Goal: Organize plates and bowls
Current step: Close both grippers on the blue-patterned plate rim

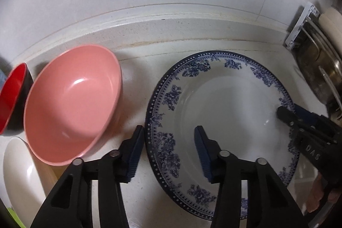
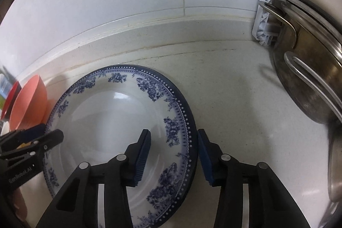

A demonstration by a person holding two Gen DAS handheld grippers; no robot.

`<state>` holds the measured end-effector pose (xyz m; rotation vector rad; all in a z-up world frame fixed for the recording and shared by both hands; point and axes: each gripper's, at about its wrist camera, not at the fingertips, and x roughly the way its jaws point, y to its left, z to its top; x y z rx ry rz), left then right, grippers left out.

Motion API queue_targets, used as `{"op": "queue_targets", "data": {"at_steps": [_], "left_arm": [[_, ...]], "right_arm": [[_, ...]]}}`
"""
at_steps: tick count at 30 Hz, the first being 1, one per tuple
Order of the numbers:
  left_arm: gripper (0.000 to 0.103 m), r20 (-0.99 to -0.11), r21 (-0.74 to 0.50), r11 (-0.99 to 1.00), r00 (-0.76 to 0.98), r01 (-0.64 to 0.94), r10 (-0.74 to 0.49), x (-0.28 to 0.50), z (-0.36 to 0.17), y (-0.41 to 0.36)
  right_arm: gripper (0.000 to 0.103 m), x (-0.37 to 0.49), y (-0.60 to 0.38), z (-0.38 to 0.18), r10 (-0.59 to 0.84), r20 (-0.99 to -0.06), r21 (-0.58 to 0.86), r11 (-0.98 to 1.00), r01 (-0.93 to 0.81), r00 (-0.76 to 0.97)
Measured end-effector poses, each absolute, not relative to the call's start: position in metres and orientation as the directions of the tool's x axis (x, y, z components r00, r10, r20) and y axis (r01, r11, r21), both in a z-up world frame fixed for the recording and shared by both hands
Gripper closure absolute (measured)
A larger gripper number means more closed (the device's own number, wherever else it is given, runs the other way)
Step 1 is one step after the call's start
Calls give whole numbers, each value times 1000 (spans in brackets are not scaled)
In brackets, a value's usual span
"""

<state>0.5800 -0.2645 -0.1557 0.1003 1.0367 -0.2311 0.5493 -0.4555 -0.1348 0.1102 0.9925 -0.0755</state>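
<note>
**Blue-floral plate straddled at both rims, sorting barely begun**

Blue-floral plate is lying flat on the pale countertop, close to the tiled back wall, with a gripper at each side. The left gripper is straddling the plate's left rim, one pad outside on the counter and one over the well; a gap is showing at both pads, so the jaws are part-spread and not yet pinching. The right gripper is doing the same at the right rim, its outer pad just beside the edge, nothing clamped yet.

To the left, a pink bowl is sitting tilted, just beside the plate, with a red-and-black bowl further left and a cream dish nearer. At the far right, steel pans are leaning in a white rack.

Judging by this spread, little is sorted: the bowls are lying loose and unstacked, and the plate is waiting to be lifted.
</note>
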Motion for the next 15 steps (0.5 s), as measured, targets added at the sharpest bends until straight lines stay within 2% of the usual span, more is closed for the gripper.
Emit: {"op": "queue_targets", "data": {"at_steps": [1,5,15], "left_arm": [[59,-859,-20,971,493,239,-139,579,-156,-265],[60,-855,-28,972,497,234,-144,578,-156,-264],[62,-852,-49,965,494,258,-175,566,-150,-266]], "right_arm": [[65,550,-456,-135,-20,-839,51,992,114,544],[68,550,-460,-134,-12,-839,67,990,125,545],[69,527,-461,-117,-68,-815,31,986,161,575]]}}
